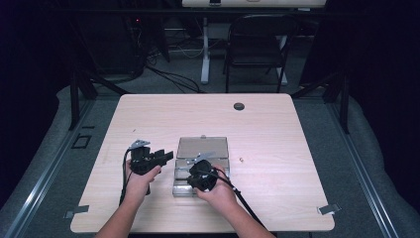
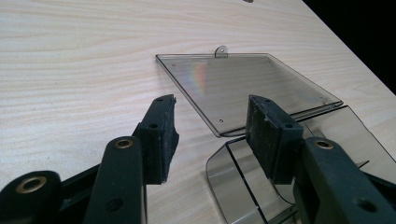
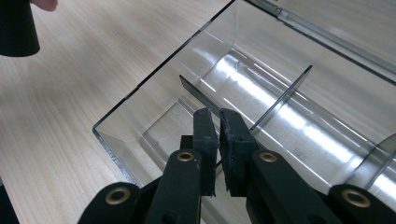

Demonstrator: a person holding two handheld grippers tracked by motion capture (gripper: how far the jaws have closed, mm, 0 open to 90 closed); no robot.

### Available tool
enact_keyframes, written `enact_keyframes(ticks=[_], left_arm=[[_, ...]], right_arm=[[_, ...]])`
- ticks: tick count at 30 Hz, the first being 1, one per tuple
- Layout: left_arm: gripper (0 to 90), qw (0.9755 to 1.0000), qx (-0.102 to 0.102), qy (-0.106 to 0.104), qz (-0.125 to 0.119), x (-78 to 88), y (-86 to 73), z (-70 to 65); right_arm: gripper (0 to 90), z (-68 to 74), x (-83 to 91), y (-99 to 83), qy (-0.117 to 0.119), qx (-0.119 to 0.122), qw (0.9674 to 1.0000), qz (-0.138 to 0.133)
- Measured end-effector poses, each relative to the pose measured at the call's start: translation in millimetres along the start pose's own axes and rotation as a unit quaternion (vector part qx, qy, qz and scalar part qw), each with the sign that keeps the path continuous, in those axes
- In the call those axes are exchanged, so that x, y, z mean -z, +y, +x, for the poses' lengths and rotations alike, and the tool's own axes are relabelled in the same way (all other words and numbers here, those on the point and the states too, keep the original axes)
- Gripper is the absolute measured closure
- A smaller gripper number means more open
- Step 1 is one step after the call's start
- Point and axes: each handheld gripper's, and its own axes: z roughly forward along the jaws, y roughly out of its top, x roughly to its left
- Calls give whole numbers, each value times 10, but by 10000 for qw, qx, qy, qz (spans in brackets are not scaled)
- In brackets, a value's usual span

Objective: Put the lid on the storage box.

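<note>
Right gripper view: hand-held gripper (image 3: 218, 140) pinching divider (image 3: 198, 95).

A dim lab or studio recording space: a pale wooden table (image 1: 148, 114) stands on grey carpet, a black folding chair (image 1: 257, 49) at twelve o'clock, cables (image 1: 173, 74) trailing at eleven o'clock, black stand legs (image 1: 81, 89) at ten o'clock, dark curtains around.

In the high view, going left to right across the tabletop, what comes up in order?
left gripper → clear plastic box with the right gripper over it → small pale bit on the table.
</note>
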Motion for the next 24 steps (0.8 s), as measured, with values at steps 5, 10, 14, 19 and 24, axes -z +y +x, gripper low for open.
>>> enact_keyframes(ticks=[5, 10, 14, 19, 24], left_arm=[[521, 10000, 9, -2, -4, 0, 0, 0], [521, 10000, 12, 1, -1, 1, -1, 0], [521, 10000, 6, 4, -14, 3, 1, 1], [521, 10000, 2, -3, -4, 2, -1, -1], [520, 10000, 2, 13, -11, 4, -1, 1]], right_arm=[[856, 9, -44, -8, -42, -10, 10000, 7], [847, 9, -65, -14, -26, -4, 10000, 25], [805, 13, -52, -11, -24, 29, 10000, 3], [805, 2, 18, 0, -7, 58, 10000, -75], [798, -4, 67, -1, -14, -10, 9998, -207]])
